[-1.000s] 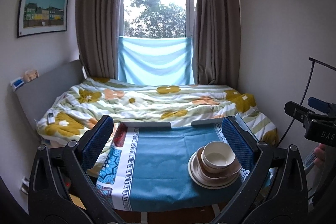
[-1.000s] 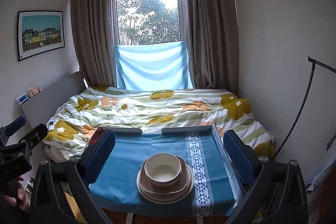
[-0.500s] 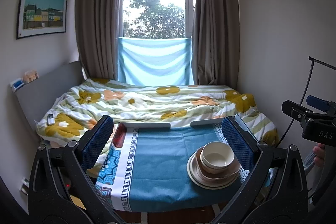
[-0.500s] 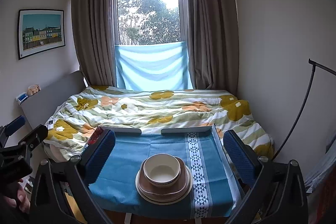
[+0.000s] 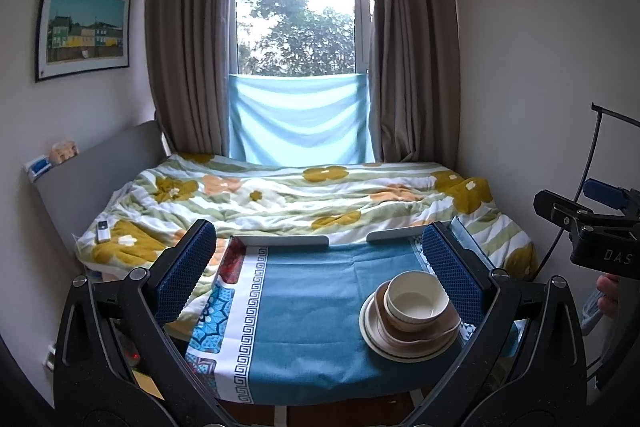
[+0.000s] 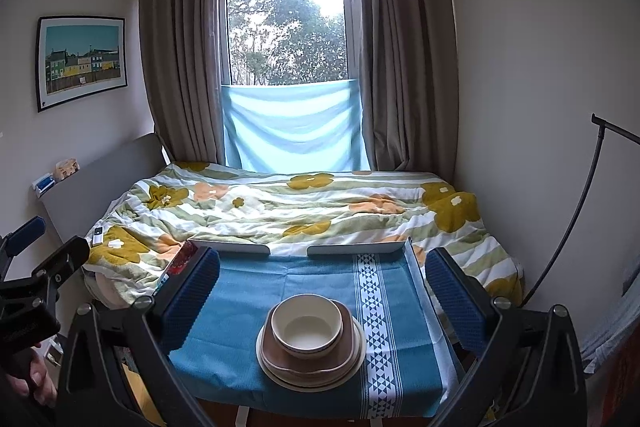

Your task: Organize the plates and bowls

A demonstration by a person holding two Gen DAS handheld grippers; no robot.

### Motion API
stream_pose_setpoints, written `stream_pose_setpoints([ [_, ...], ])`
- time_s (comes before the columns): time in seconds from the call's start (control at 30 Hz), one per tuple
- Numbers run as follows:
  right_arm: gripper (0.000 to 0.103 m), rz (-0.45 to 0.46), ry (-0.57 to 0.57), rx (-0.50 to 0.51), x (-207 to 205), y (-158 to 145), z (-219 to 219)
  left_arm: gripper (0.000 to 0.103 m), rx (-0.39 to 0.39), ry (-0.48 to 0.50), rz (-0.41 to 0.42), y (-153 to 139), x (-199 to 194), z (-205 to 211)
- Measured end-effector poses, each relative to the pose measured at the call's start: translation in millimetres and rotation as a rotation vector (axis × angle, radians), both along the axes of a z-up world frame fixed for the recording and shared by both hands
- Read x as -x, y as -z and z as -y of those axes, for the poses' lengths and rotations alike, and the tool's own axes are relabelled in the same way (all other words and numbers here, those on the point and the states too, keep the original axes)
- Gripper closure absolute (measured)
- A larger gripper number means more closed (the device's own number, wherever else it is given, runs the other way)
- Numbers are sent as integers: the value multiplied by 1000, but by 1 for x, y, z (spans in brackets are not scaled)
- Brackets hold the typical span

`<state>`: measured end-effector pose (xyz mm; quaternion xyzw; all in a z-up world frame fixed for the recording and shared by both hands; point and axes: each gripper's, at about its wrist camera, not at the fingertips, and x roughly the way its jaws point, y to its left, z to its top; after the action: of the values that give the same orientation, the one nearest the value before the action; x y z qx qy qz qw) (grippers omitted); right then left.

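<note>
A cream bowl (image 6: 307, 326) sits in a brown squarish dish (image 6: 352, 343), which rests on a cream round plate (image 6: 276, 371); the stack stands on a small table with a blue cloth (image 6: 248, 291). My right gripper (image 6: 320, 291) is open and empty, held back from the stack, which lies between its fingers in view. In the left wrist view the same bowl (image 5: 416, 301), dish (image 5: 444, 327) and plate (image 5: 372, 331) sit at the right of the cloth (image 5: 304, 299). My left gripper (image 5: 320, 267) is open and empty, held back from the table.
A bed with a flowered quilt (image 5: 280, 195) lies beyond the table, under a curtained window (image 5: 296, 7). A remote (image 5: 103, 230) rests on the quilt's left. A grey headboard (image 5: 92, 167) stands left. A black stand (image 6: 576, 211) rises at the right wall.
Both grippers have drifted only slightly; the view has shifted a little. The stack has not moved and both grippers stay open.
</note>
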<state>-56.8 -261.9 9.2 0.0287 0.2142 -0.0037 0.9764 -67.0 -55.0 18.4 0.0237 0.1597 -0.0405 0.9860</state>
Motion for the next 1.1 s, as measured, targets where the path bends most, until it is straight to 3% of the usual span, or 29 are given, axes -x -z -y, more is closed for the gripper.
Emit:
stream_pose_setpoints([
  [0.77, 1, 21, -14, 7, -9, -4, 12, 0, -15, 2, 24, -2, -1, 19],
  [1.1, 1, 18, -18, 5, -12, -4, 18, 0, -53, -50, 64, -2, 0, 33],
])
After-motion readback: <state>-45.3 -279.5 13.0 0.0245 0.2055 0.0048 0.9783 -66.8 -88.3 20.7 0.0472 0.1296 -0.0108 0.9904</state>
